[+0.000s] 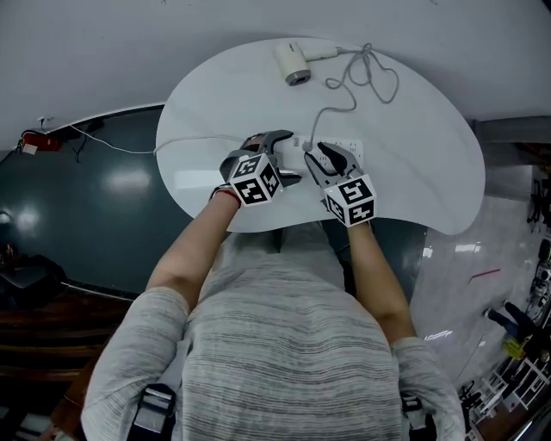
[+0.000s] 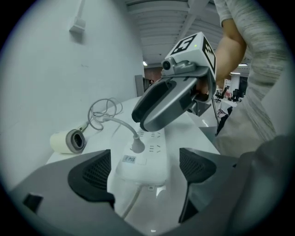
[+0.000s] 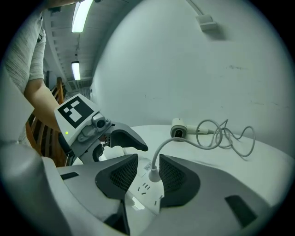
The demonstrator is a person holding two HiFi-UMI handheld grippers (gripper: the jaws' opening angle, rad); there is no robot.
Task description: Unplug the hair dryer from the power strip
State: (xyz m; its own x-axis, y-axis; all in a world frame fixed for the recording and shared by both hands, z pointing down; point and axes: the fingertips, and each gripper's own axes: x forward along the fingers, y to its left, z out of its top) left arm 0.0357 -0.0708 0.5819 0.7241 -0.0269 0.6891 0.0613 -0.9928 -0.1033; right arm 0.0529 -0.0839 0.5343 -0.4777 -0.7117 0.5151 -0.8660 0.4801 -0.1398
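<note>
Plainly the plug (image 2: 137, 146) sits in the power strip (image 3: 145, 191) — right gripper (image 3: 148, 177) parted around it, left gripper (image 2: 145, 173) spread wide astride the strip's end.

Cool, even indoor light throughout. Ceiling tube lamps (image 3: 82, 14) glow at the top of the right gripper view. The white tabletop (image 1: 413, 172) is bright with mild glare, and shadows on it are faint. The dark floor (image 1: 52, 215) mirrors pale patches. Both gripper views are fisheye, bent at the rim with black corners, and the left tool (image 2: 145, 173) and right tool (image 3: 147, 177) look soft up close.
</note>
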